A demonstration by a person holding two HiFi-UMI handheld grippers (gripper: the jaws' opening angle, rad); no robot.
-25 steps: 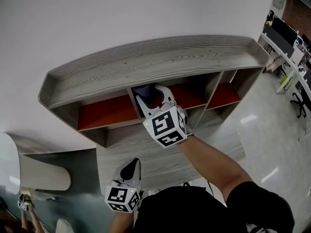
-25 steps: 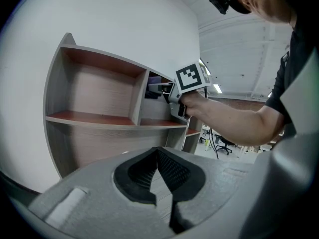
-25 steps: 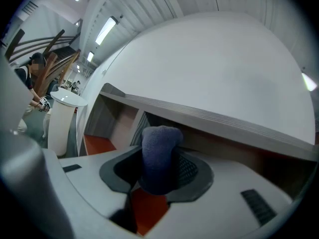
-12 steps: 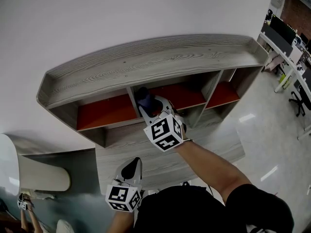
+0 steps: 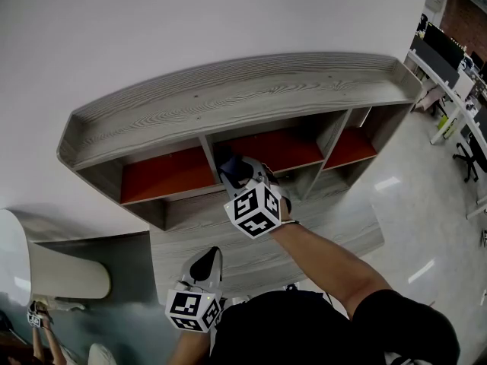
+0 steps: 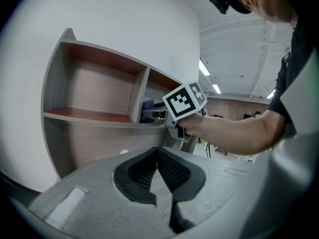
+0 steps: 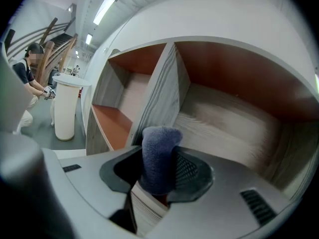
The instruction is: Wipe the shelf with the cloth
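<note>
Cloth point(image 7: 158, 156), a dark blue wad, stood upright between the jaws of our right gripper point(image 7: 160, 176). The jaws were clamped on its lower part, so the free top stuck out ahead as the wiping end. We held it at the mouth of the middle compartment point(image 5: 283, 149) of the shelf point(image 5: 228, 97), just beside the grey divider point(image 7: 163, 91) on that compartment's left. Whether the cloth touched the wood we could not tell.

We judged the corner by the divider a sensible place to be, since 1 stroke from there could run across the compartment toward its other wall. Pinching the cloth low left most of it soft, so it could press against a board with the hard jaws kept off the wood.

The shelf had 3 open compartments in a row, with red-brown inner faces under a broad grey top board. Our left gripper point(image 5: 204, 268) hung low near our body, well apart from the shelf, its 2 jaws closed together on nothing. We judged it was parked there to leave the right arm point(image 5: 327, 261) room. A white rounded pillar point(image 5: 46, 272) stood off to the left.
</note>
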